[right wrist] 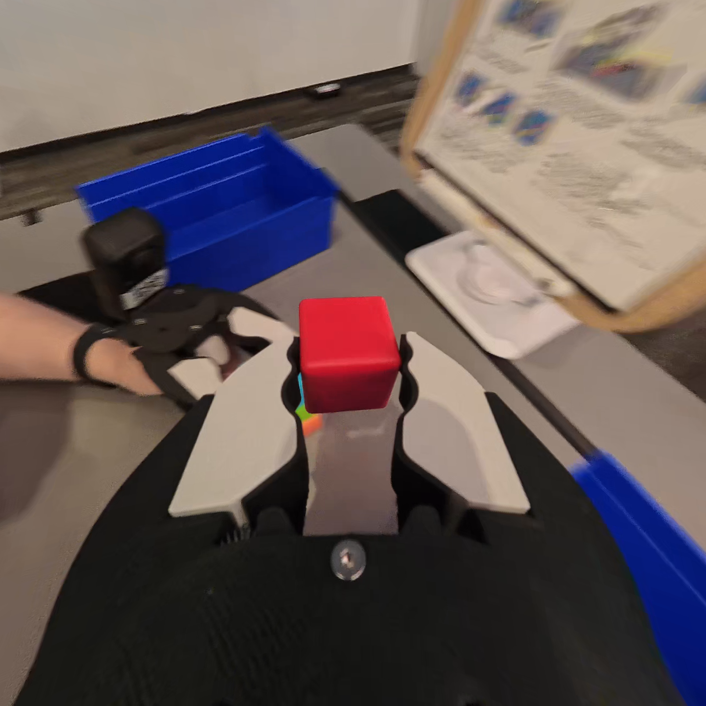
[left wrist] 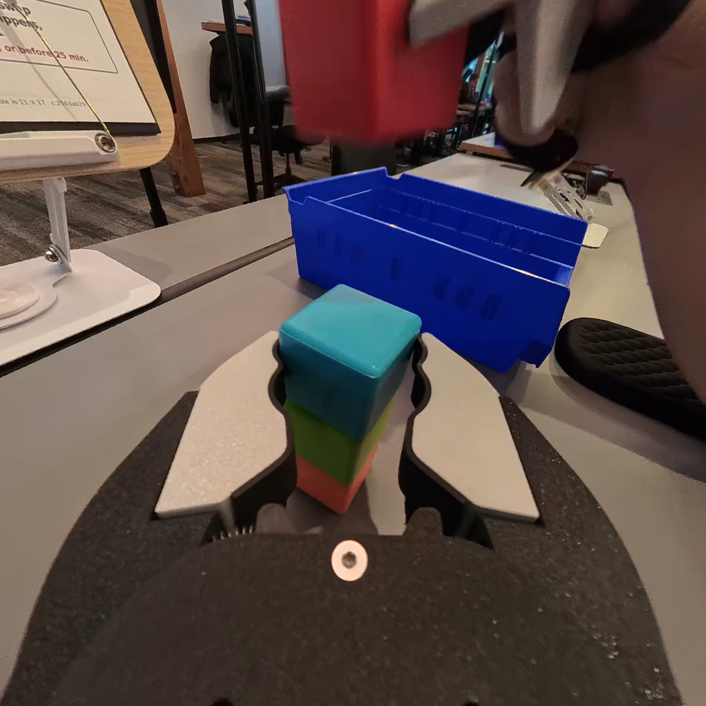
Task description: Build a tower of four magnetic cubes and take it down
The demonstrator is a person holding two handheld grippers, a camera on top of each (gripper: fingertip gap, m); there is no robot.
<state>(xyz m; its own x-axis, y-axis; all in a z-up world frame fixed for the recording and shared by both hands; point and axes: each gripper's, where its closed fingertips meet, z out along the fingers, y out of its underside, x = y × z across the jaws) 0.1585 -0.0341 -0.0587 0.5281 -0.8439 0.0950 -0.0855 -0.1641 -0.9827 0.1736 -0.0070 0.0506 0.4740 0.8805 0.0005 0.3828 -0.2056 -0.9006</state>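
A tower of three cubes stands on the grey table (left wrist: pixel 114 401): a teal cube (left wrist: pixel 344 344) on top, a green cube (left wrist: pixel 328 443) in the middle, an orange cube (left wrist: pixel 328 489) at the bottom. My left gripper (left wrist: pixel 347 344) is shut on the teal cube, one finger on each side. My right gripper (right wrist: pixel 348 344) is shut on a red cube (right wrist: pixel 345 351) and holds it in the air above the tower. In the left wrist view the red cube (left wrist: pixel 374 68) is blurred at the top. In the right wrist view only slivers of the tower (right wrist: pixel 301 412) show below the red cube.
A blue bin (left wrist: pixel 420 275) sits just behind the tower and also shows in the right wrist view (right wrist: pixel 214 214). A board with a printed sheet on a white stand (left wrist: pixel 76 298) is beside it. A black padded rest (left wrist: pixel 630 374) lies at the right. Another blue object (right wrist: pixel 642 535) is at the lower right. One gripper's finger ends stand about 12 centimetres off the other's.
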